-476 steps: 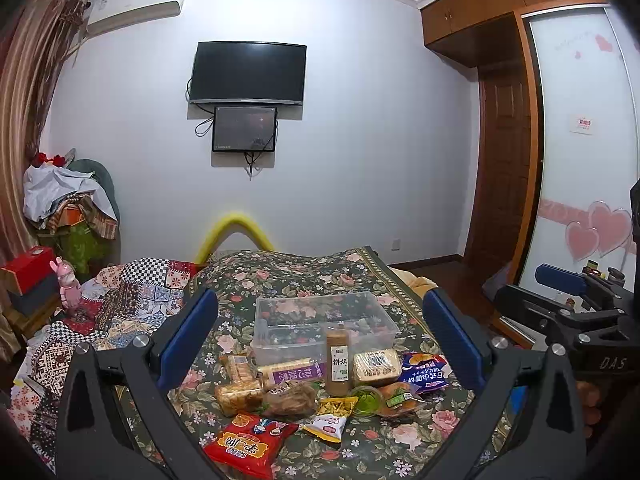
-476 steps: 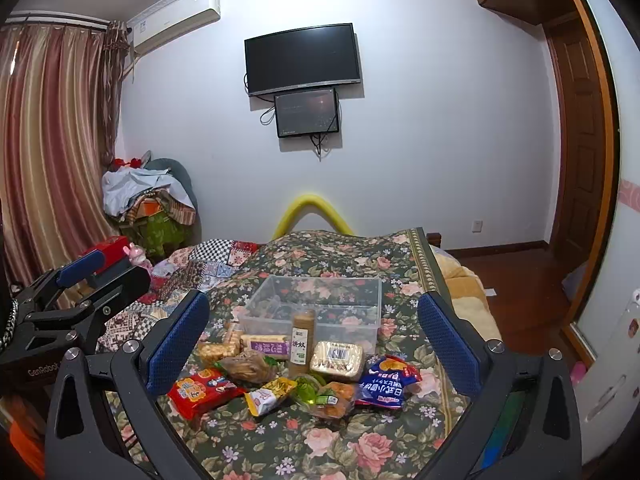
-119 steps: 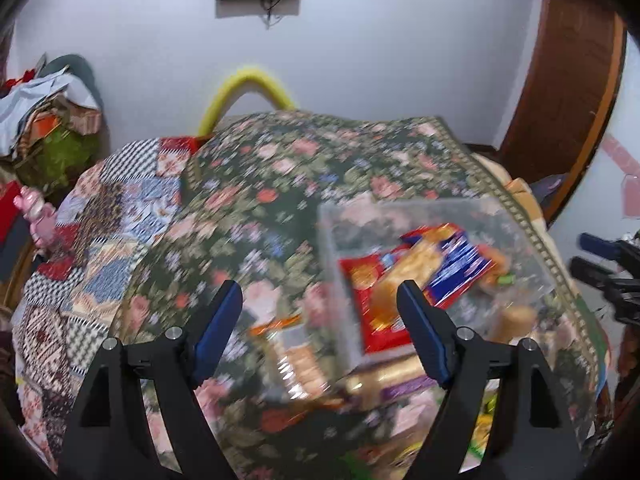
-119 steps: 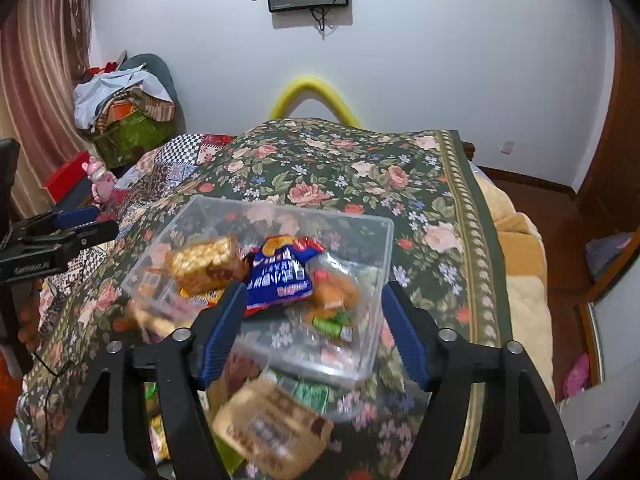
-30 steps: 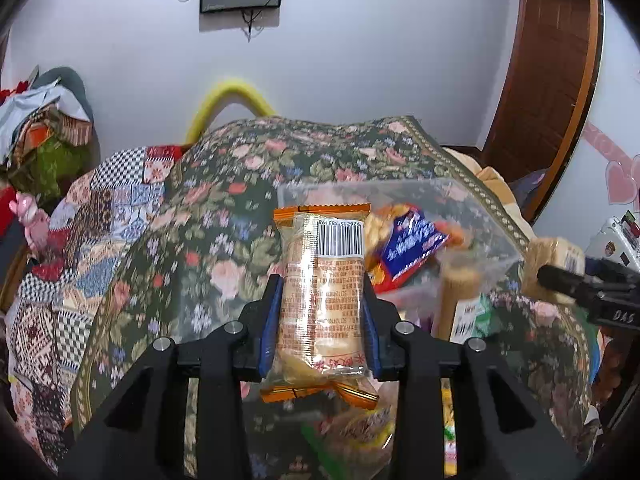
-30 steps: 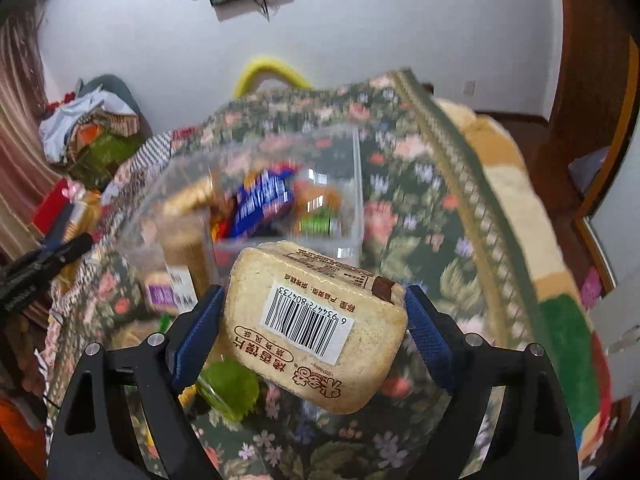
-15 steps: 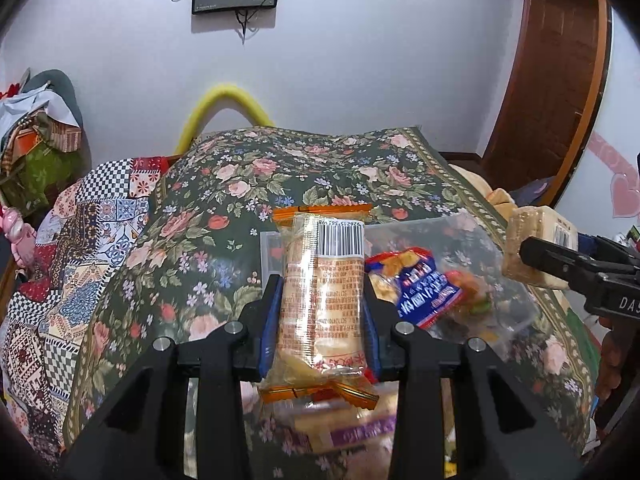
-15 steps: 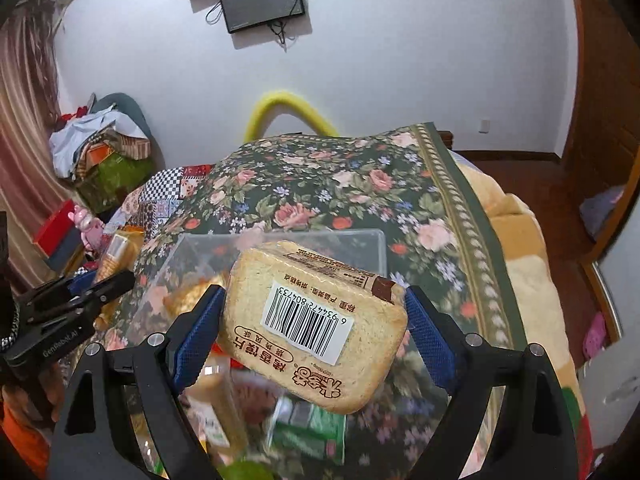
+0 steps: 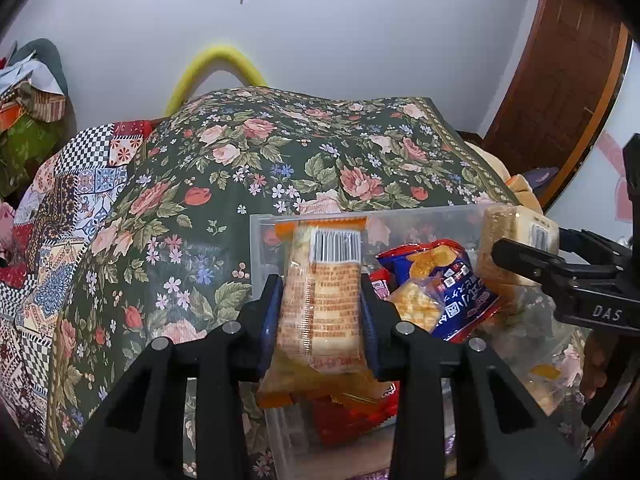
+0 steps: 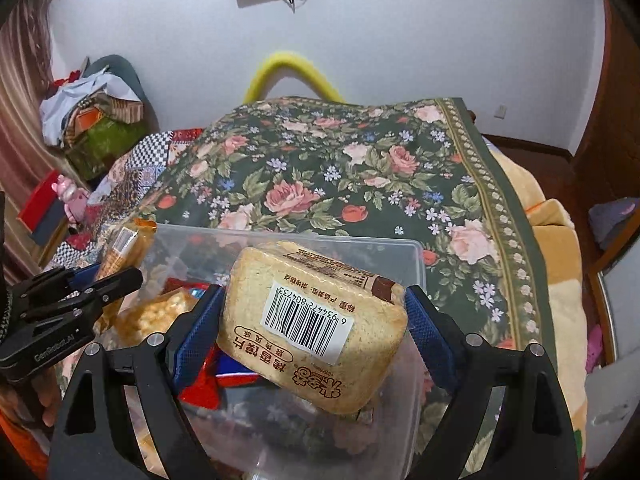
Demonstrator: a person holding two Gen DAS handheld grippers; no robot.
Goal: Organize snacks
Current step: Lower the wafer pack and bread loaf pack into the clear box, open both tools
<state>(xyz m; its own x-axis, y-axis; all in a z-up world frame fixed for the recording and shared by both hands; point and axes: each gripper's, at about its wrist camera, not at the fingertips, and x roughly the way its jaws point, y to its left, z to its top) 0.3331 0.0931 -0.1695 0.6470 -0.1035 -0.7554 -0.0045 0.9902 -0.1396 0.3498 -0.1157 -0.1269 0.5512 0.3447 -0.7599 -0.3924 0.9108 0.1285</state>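
- From the left wrist camera we see our left gripper (image 9: 320, 312) clamped narrowly on an orange-edged pack of biscuits (image 9: 320, 300), which stands upright between the blue pads with its barcode at the top.
- The pack hangs over the near left part of a clear plastic bin (image 9: 400, 213) that sits on a flowered bedspread (image 9: 256, 152).
- Inside the bin lie a blue snack bag (image 9: 456, 292), a clear bag of small crackers (image 9: 416, 304) and a red packet (image 9: 352, 416).
- At the right edge our right gripper (image 9: 516, 252) carries a wrapped toast slice pack (image 9: 516, 232) above the bin's far right corner.
- From the right wrist camera the right gripper (image 10: 312, 316) holds that toast slice pack (image 10: 312, 324) with its jaws set wide, pads against both ends, barcode facing us.
- The pack is above the clear bin (image 10: 416, 256), over its middle.
- At the left the left gripper (image 10: 108, 276) grips the biscuit pack (image 10: 124, 248) over the bin's left rim.
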